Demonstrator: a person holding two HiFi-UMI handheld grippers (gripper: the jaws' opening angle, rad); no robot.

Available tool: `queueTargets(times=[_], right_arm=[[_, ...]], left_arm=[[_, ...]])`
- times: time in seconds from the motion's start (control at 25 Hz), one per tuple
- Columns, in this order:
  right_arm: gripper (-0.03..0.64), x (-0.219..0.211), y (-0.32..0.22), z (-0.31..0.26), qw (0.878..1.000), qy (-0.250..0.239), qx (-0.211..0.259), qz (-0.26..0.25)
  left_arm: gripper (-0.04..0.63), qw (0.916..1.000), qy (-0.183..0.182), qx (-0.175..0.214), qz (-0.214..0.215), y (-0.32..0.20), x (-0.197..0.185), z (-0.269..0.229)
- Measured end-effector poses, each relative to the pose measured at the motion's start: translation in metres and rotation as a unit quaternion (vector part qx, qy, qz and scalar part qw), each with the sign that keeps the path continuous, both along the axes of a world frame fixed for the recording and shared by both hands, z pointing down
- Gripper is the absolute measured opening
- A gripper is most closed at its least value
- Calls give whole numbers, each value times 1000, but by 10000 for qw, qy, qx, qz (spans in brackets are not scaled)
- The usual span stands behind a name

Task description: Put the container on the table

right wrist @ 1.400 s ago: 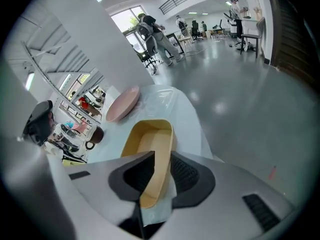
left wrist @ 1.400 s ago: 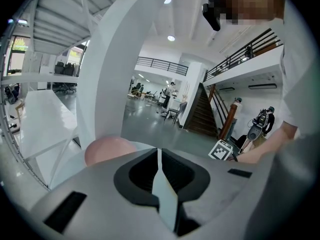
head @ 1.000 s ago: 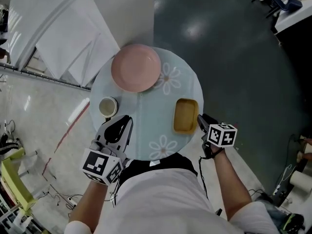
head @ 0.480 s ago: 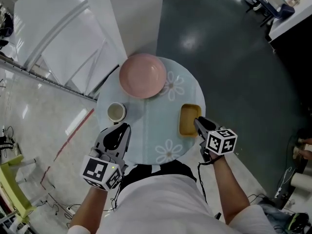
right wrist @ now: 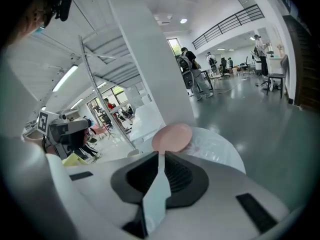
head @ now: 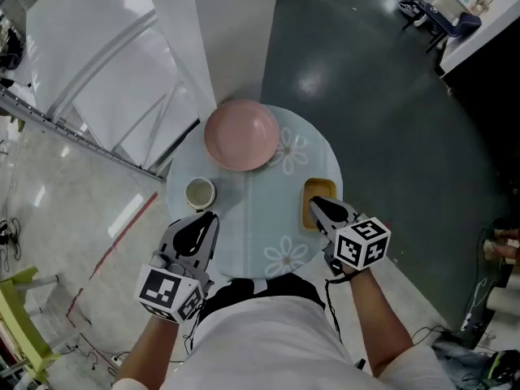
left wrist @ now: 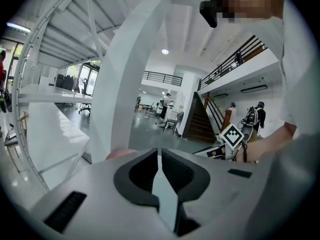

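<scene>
A yellow rectangular container [head: 318,191] lies on the right side of the round pale-blue table [head: 264,218]. My right gripper [head: 316,206] reaches over the container's near end, jaws shut with nothing seen between them; that end is hidden beneath it. In the right gripper view the right gripper [right wrist: 160,160] points past the table [right wrist: 217,145] and the container is out of sight. My left gripper [head: 210,219] hovers at the table's front left edge, shut and empty. In its own view the left gripper [left wrist: 159,156] points level across the room.
A pink bowl [head: 242,134] sits at the table's far side, also visible as the pink bowl [right wrist: 171,136] in the right gripper view. A small white cup [head: 200,192] stands at the left, just ahead of the left gripper. White structures and a dark floor surround the table.
My right gripper has moved left from beside the container's right edge to over its near end. The left gripper has stayed at the front left edge.
</scene>
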State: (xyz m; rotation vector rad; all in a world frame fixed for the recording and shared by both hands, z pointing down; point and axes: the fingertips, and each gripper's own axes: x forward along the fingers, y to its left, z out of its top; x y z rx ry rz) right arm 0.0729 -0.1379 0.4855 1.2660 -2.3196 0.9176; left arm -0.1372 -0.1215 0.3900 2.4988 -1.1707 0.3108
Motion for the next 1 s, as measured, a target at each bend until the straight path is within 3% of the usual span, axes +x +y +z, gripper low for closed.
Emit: queueTargets(times=[1.0], right_arm=[[29,-88,25,-94,9879,-67,1174,-1008]], left_arm=[[42,9995,90,261,157,31,3,-21]])
